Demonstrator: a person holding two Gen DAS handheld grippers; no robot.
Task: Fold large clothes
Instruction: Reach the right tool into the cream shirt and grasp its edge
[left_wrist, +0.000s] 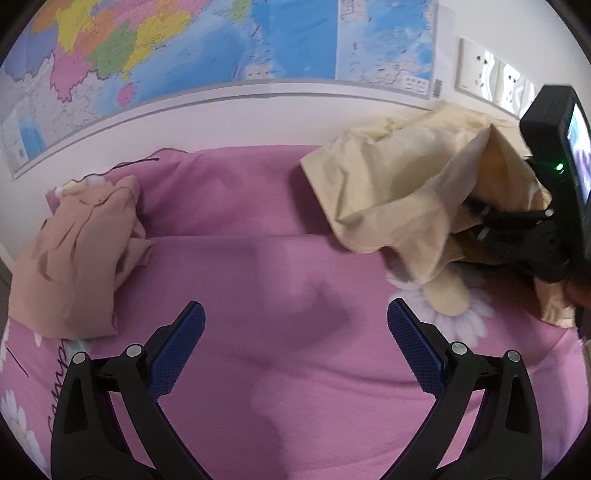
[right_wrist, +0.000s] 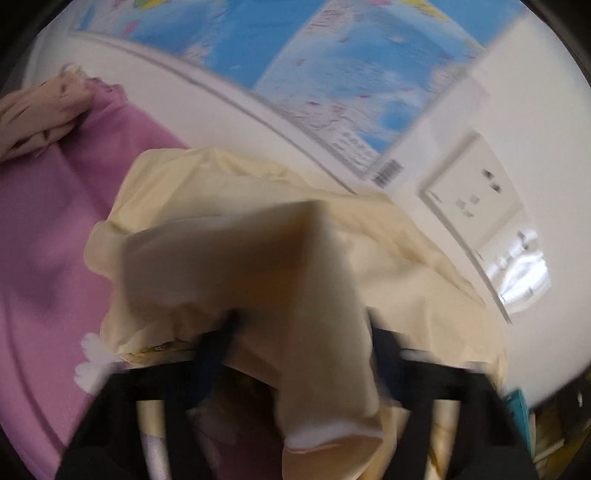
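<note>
A cream-yellow garment (left_wrist: 399, 192) lies crumpled on the pink bedsheet (left_wrist: 258, 277) at the right, against the wall. My left gripper (left_wrist: 295, 321) is open and empty, hovering over bare pink sheet, left of the garment. My right gripper (left_wrist: 476, 218) reaches into the garment from the right. In the right wrist view, which is blurred, the garment (right_wrist: 258, 258) drapes over and between the fingers (right_wrist: 218, 343) of the right gripper (right_wrist: 299, 332); whether they clamp it is not visible.
A crumpled tan garment (left_wrist: 77, 254) lies at the left of the bed, also in the right wrist view (right_wrist: 40, 114). A map (left_wrist: 184, 48) hangs on the white wall behind the bed. Wall sockets (left_wrist: 491, 74) sit at the right.
</note>
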